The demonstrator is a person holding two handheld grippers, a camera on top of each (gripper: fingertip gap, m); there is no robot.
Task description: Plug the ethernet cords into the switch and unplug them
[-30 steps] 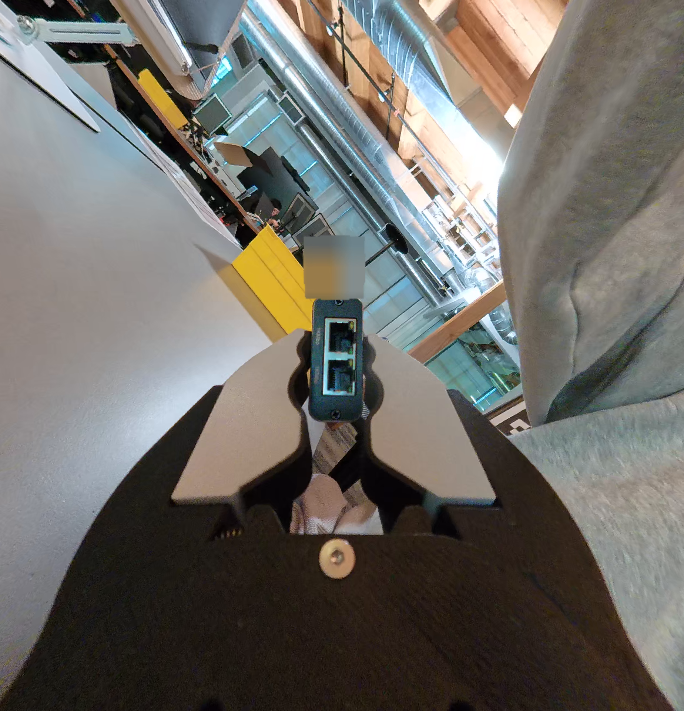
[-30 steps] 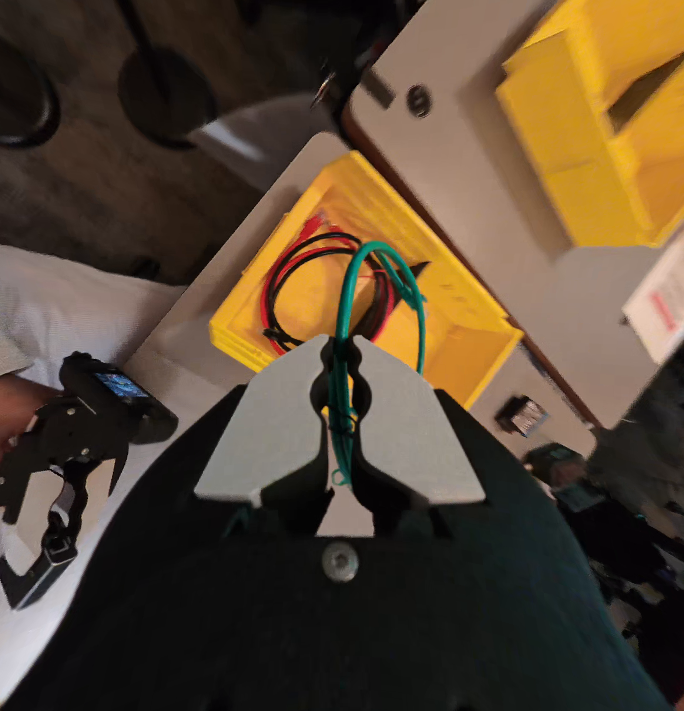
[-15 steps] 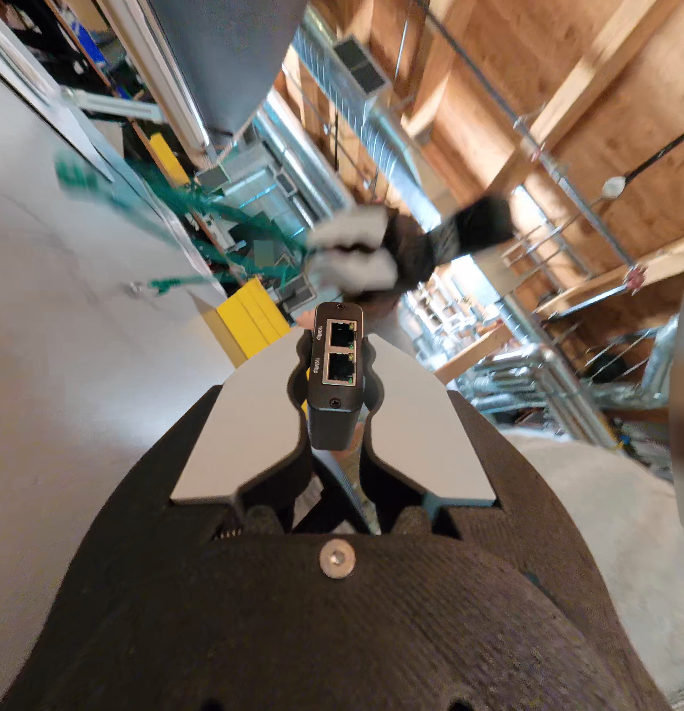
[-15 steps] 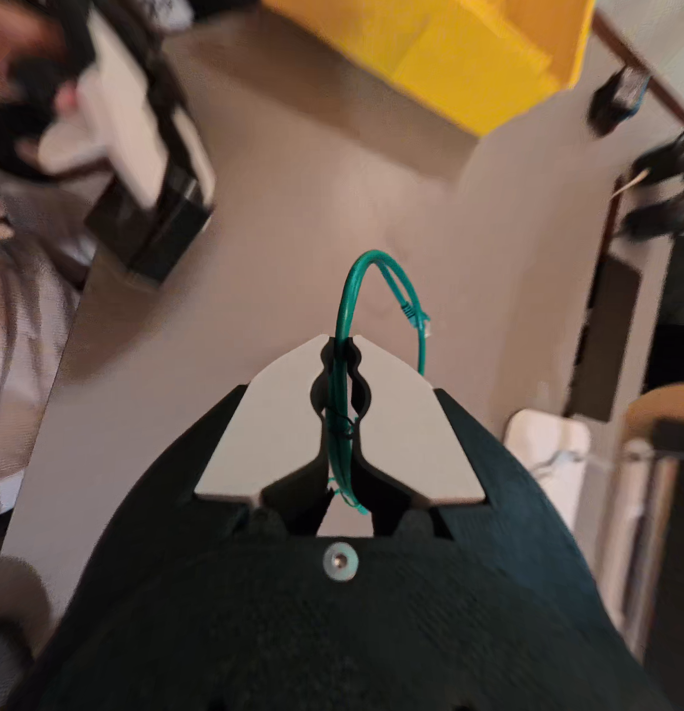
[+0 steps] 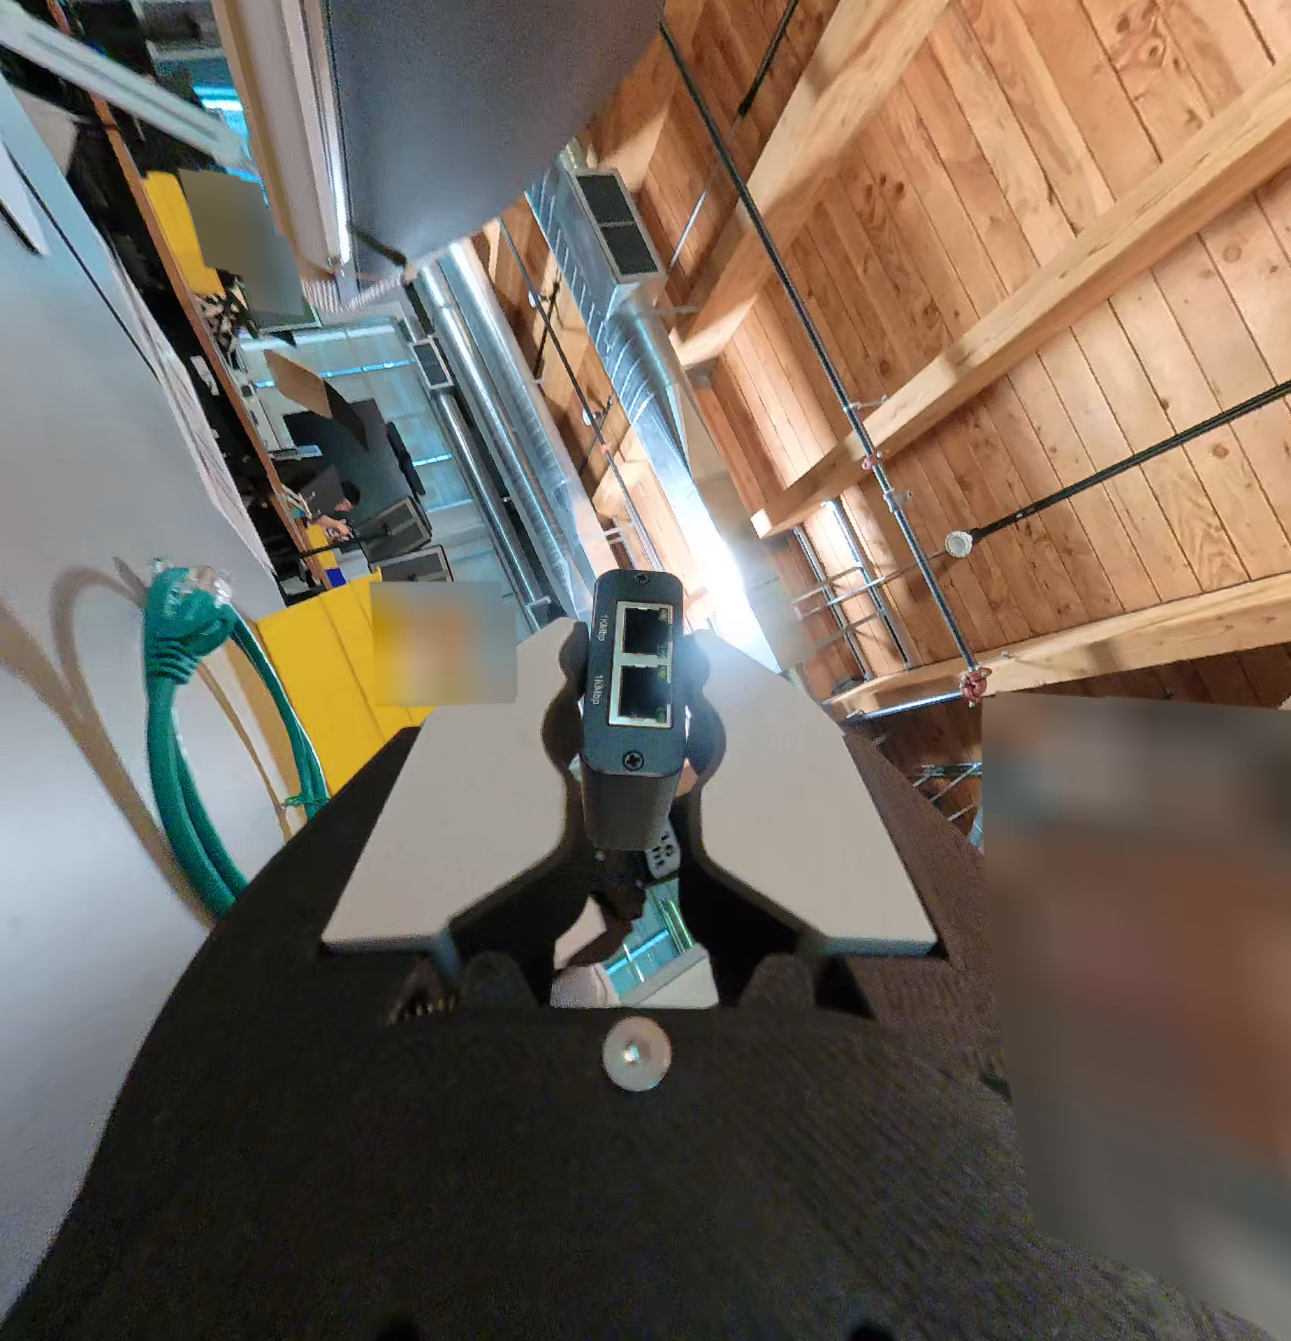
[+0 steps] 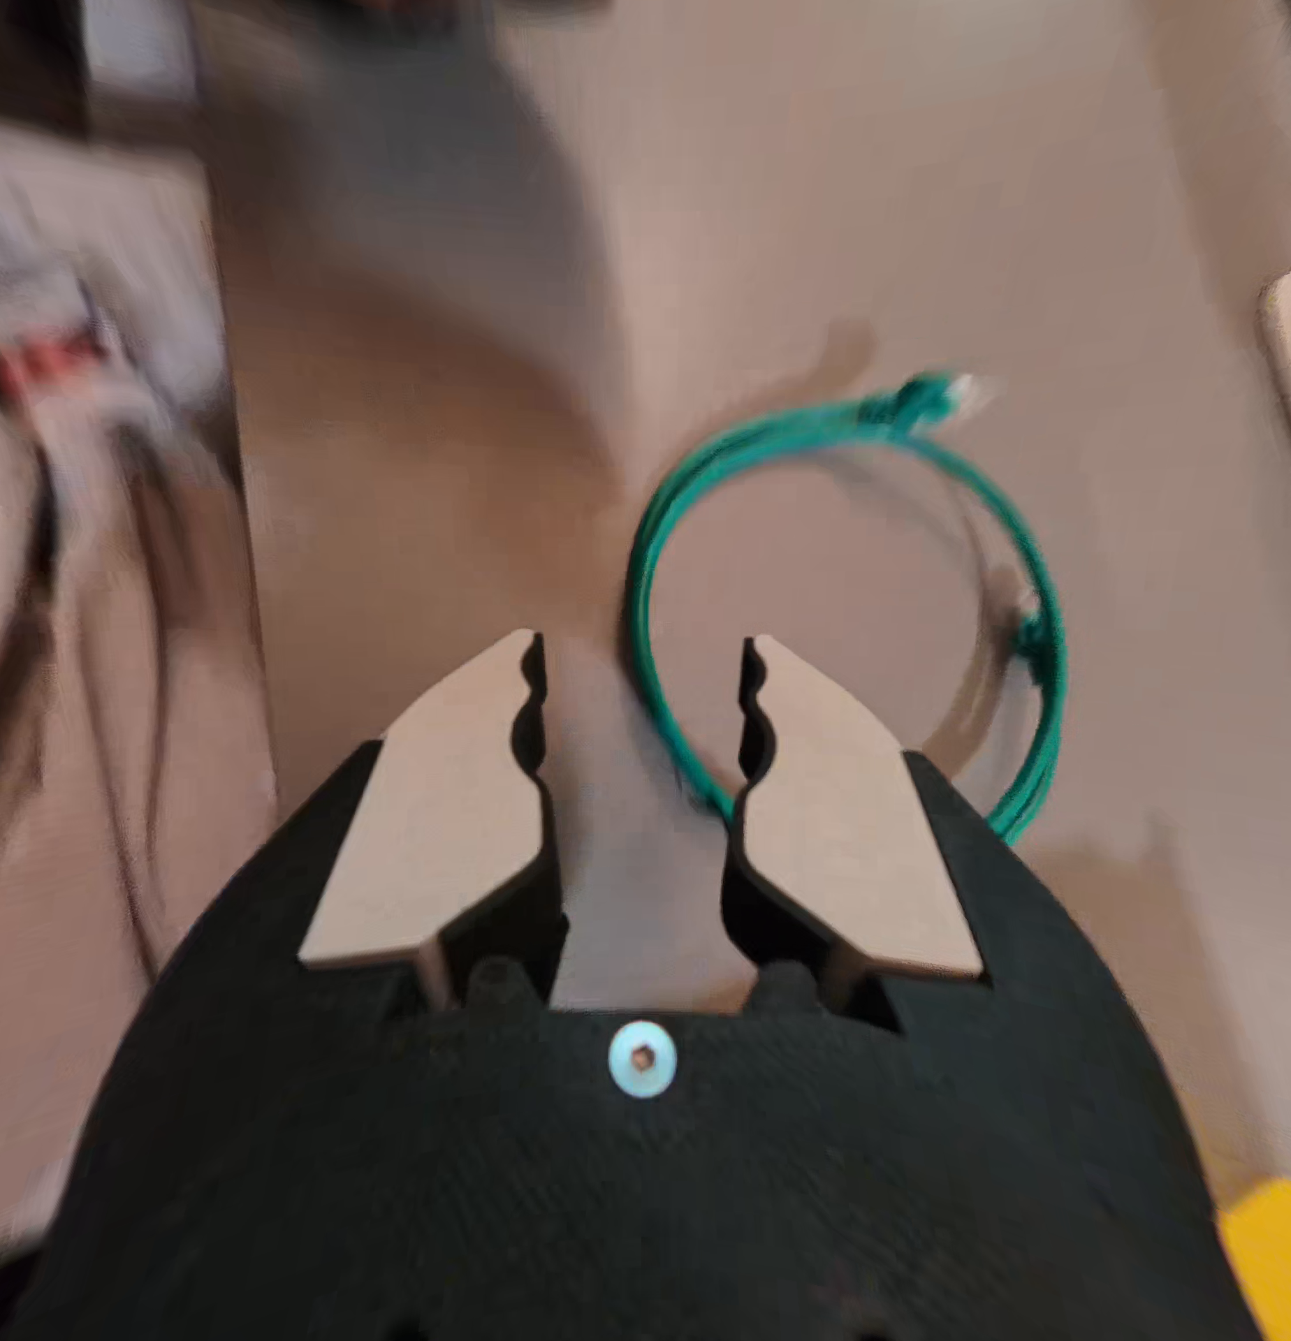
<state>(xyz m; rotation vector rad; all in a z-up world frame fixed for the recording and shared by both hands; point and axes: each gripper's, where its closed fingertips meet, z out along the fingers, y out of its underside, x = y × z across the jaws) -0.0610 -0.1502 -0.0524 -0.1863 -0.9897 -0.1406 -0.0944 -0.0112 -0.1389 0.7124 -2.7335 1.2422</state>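
Two ports on the switch (image 5: 634,675) stare straight out past the left gripper (image 5: 632,733), whose tongs pinch the little black box by its sides; its long axis runs along the fingers. The right gripper (image 6: 642,696) is spread wide and holds nothing. Just right of that gripper's fingertips, the green ethernet cord (image 6: 831,580) lies coiled flat on the table (image 6: 701,254), plug (image 6: 933,395) at the far side. Best bet next: grab right behind the plug, not mid-loop, and line it up square with a port.
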